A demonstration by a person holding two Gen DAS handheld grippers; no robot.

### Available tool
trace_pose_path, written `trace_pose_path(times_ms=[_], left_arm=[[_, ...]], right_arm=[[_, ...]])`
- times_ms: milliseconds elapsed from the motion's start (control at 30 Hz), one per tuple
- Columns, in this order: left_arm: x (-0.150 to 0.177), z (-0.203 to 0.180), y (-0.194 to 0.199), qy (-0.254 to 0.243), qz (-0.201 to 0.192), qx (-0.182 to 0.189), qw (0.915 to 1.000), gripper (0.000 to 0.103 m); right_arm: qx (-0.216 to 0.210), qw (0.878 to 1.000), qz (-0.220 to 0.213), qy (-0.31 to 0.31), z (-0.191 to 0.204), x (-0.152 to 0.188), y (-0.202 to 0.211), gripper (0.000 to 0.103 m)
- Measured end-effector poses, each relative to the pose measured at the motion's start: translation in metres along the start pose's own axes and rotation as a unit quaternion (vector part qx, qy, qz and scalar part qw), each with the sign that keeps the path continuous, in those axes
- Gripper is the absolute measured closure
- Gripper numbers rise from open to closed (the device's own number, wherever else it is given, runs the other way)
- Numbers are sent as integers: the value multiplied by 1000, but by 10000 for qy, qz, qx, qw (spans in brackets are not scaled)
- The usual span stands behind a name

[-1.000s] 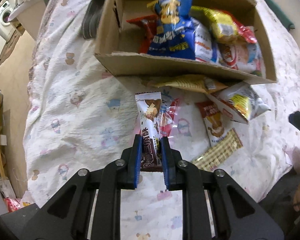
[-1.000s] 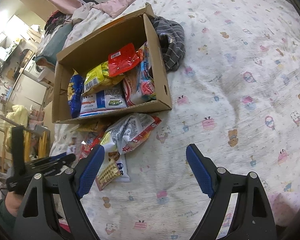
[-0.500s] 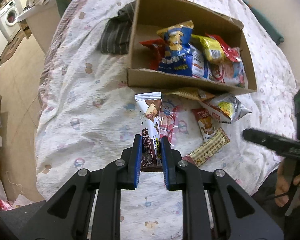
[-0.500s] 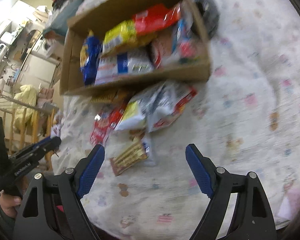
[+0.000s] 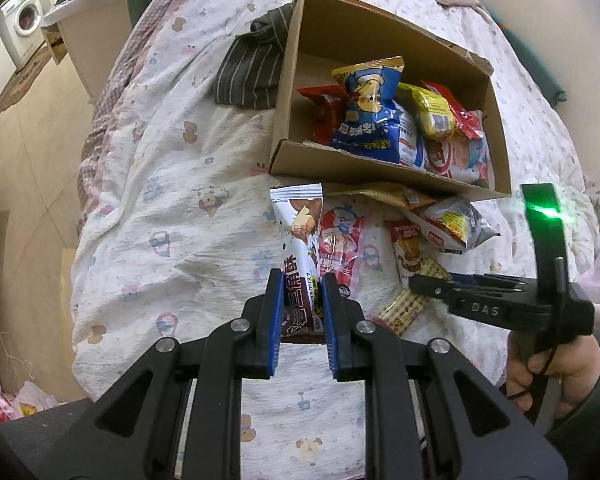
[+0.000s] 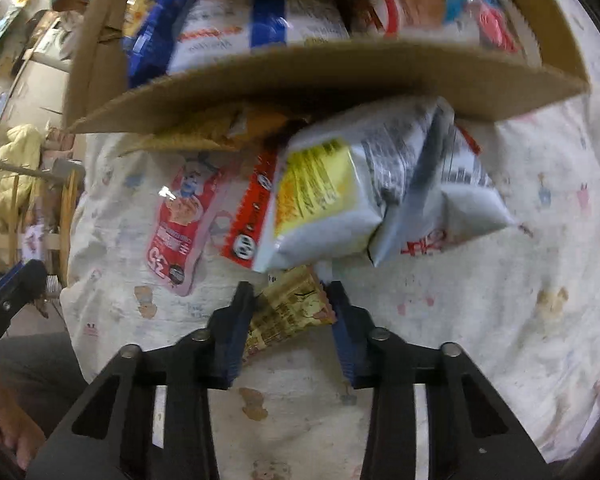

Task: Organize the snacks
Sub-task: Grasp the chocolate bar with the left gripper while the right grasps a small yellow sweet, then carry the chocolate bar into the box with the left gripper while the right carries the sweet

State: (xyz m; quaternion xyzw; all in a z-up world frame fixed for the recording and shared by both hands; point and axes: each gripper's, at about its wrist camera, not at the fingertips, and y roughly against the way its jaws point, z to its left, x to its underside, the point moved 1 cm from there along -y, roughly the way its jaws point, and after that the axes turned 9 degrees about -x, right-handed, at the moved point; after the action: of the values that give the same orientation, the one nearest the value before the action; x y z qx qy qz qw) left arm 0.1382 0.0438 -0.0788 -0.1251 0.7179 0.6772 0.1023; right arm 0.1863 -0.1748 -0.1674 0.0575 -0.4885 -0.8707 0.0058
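Observation:
My left gripper [image 5: 300, 280] is shut on a white-and-brown snack bar [image 5: 298, 236] and holds it above the bed. A cardboard box [image 5: 380, 168] with several snack bags stands beyond it. My right gripper [image 6: 290, 292] has its fingers on both sides of a yellow-brown wafer packet [image 6: 288, 312] lying on the sheet; it also shows in the left wrist view [image 5: 404, 308]. A silver-and-yellow bag [image 6: 340, 196] and a red-and-pink packet [image 6: 180, 216] lie just ahead, in front of the box [image 6: 340, 76].
A striped grey cloth [image 5: 256, 68] lies left of the box. The patterned sheet [image 5: 172, 184] covers the bed, whose left edge drops to the floor. A washing machine [image 5: 24, 28] stands far left.
My right gripper has dropped close to the loose snacks and closed from wide open around the wafer packet. My left gripper has drawn back from the box, still holding the bar.

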Motion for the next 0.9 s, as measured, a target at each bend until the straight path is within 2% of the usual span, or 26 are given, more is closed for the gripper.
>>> trace_pose_path(times_ms=[33,133,200,333,767,900], left_arm=[[0,0,0,15,5,17,10000,88],[-1,-2,-1,14,4,34,10000,88],[-1,-5,-1,-3,11,40,10000,88],[-2,-12,-3,-44,15,9,10000,88],[-2,-28,-3,-244,-240,-310,9989,88],[-2,-28,-2,-199,-207,-272,9992,88]], right_arm=[[-144,9999,-88,0,0,0,7,84],[-460,9980,-378,210,4,3,29,91],[-694,9954,-531,383,8,6,42,91],[-863,9920,-723,564,10,13,58,91],[-1072,9848,-1273,499,-2,23,97,91],[-1411,9692,-1959,480,0,24,126,91]])
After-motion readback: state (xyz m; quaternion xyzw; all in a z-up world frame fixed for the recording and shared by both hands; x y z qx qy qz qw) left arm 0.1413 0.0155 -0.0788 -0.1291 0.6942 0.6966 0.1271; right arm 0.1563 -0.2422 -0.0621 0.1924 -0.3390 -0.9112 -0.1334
